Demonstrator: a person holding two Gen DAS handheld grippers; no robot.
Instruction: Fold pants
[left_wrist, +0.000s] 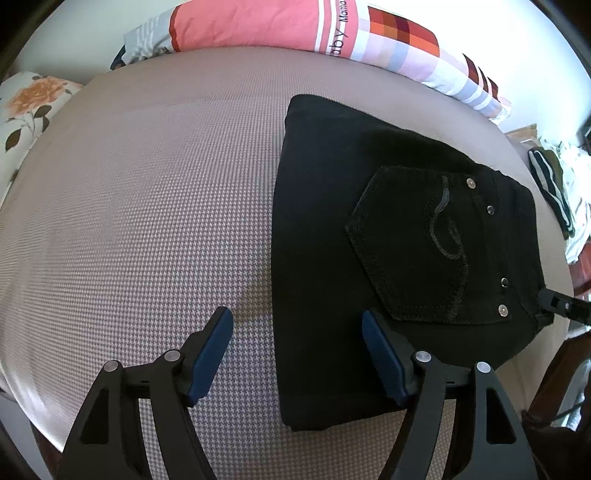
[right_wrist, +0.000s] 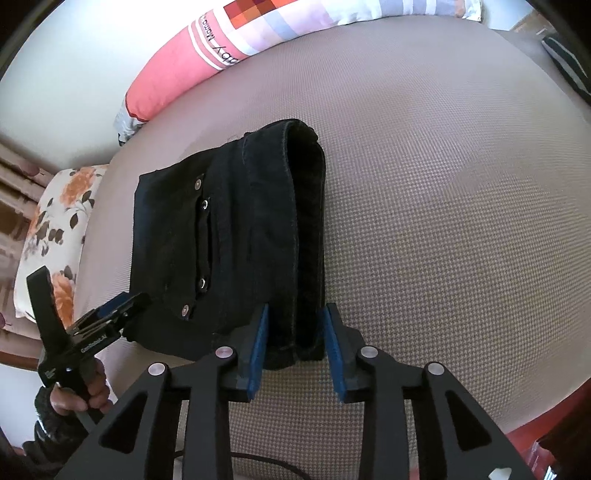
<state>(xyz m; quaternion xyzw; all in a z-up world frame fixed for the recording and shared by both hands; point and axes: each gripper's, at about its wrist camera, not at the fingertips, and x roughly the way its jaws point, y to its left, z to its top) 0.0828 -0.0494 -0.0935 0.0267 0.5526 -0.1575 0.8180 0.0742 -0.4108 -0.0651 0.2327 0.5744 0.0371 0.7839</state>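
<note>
on the bed (left_wrist: 147, 206), black pants (left_wrist: 332, 240) lie folded compactly.

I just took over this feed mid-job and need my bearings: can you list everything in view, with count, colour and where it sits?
pants: one, black, folded into a compact stack on the bed, back pocket with metal studs on top
bed cover: one, beige-grey, fine woven pattern, under the pants
long pillow: one, pink with white stripes and orange-red checks, along the far edge by the wall
floral pillow: one, white with orange flowers, at the bed's end
clothes pile: several pieces, white and dark striped, beyond the bed's other end
left gripper: black with blue pads, open, one finger over the pants' edge, nothing held
right gripper: black with blue pads, jaws astride the stack's thick rolled edge, pads not pressing
hand: one, holding the left gripper's handle
</note>
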